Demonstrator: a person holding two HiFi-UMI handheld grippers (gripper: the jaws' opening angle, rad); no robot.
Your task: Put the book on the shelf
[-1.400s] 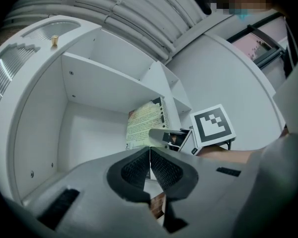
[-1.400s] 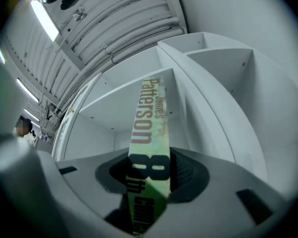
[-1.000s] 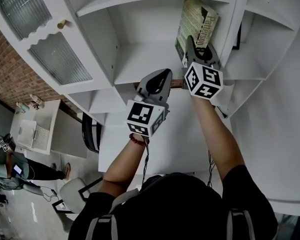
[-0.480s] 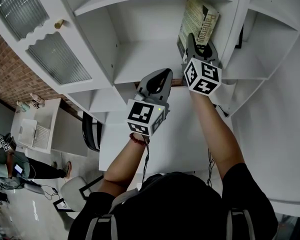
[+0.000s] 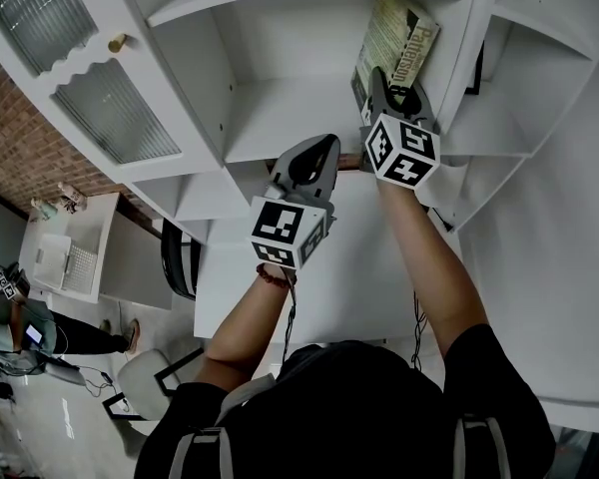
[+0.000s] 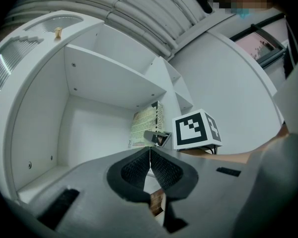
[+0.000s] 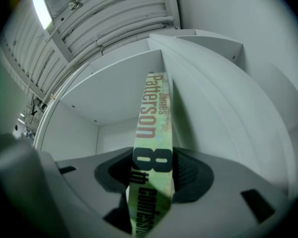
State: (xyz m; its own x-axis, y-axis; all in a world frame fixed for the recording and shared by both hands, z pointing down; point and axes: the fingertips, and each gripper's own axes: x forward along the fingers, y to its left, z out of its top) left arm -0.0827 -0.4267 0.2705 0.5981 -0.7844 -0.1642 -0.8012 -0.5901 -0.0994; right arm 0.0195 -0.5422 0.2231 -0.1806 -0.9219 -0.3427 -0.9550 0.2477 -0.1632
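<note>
Far left: a brick wall [image 5: 20, 158] runs behind the white furniture, and below it a person [image 5: 15, 332] stands on the floor.
Cabinet door: a white door [image 5: 90, 68] with ribbed glass panes and a small brass knob [image 5: 117, 42] sits left of the open shelves.
Shelf compartment: the white shelf board [image 5: 280, 118] is bare across its left and middle parts, with another board above it as a roof.
Left gripper: the left gripper [image 5: 324, 148] [image 6: 150, 152] hovers in front of the shelf's edge, well left of the book. Its jaws are clenched together, ribbed pads touching, and nothing is between them. Its marker cube [image 5: 288, 233] faces the head camera.
Book: the book [image 5: 397, 38] [image 6: 146, 125] [image 7: 154, 128], a green paperback with red and black lettering on the spine, stands inside the compartment at its right end. It is tilted a little, spine outward, just beside the side panel. Whether its lower edge rests on the board is hidden behind the gripper.
Right gripper: the right gripper [image 5: 394, 86] [image 7: 154, 168] clasps the book, one pad on each cover with the spine between them, low on the book. Its marker cube [image 5: 402, 153] [image 6: 196, 129] sits just under the book in the head view.
Far right: the white side panel [image 5: 469, 48] [image 7: 208, 98] closes the compartment, with more shelves beyond it.
</note>
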